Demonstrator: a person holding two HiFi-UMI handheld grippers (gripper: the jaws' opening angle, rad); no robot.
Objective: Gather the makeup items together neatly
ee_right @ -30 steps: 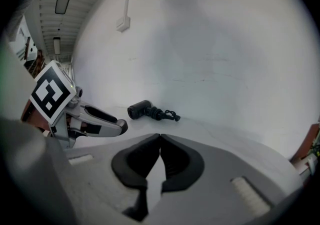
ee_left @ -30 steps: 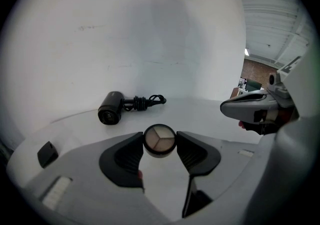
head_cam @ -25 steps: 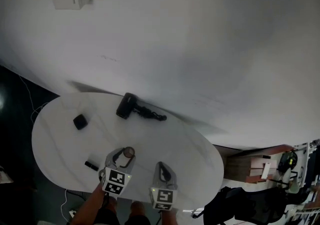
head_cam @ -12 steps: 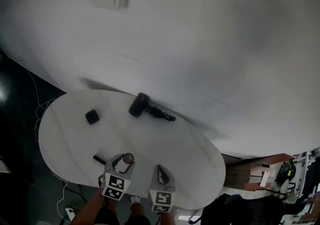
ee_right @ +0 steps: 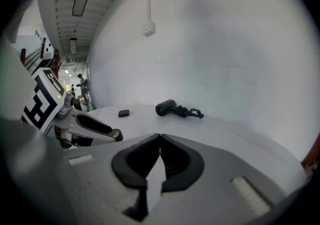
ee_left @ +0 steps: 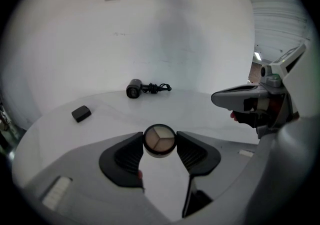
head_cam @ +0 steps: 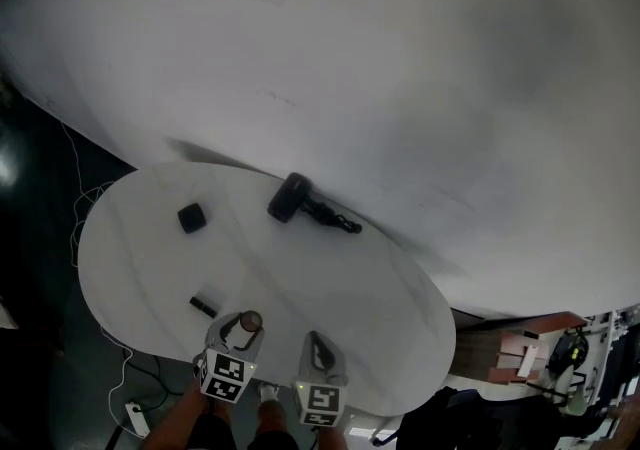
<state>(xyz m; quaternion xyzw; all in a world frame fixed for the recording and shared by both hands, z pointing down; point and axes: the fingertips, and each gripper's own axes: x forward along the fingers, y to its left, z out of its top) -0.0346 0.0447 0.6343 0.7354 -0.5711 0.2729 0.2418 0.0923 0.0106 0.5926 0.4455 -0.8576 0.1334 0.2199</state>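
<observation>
Left gripper [ee_left: 160, 145] holds round eyeshadow pan [ee_left: 159, 138]; black case [ee_left: 81, 114], perhaps makeup, lies beyond.

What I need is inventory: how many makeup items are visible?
3: eyeshadow compact held in the left gripper; black square case, table's far left; small black tube beside the left gripper.

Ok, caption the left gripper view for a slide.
Left gripper holds a round three-shade eyeshadow compact over the white table; a black case and corded appliance lie beyond.
</observation>
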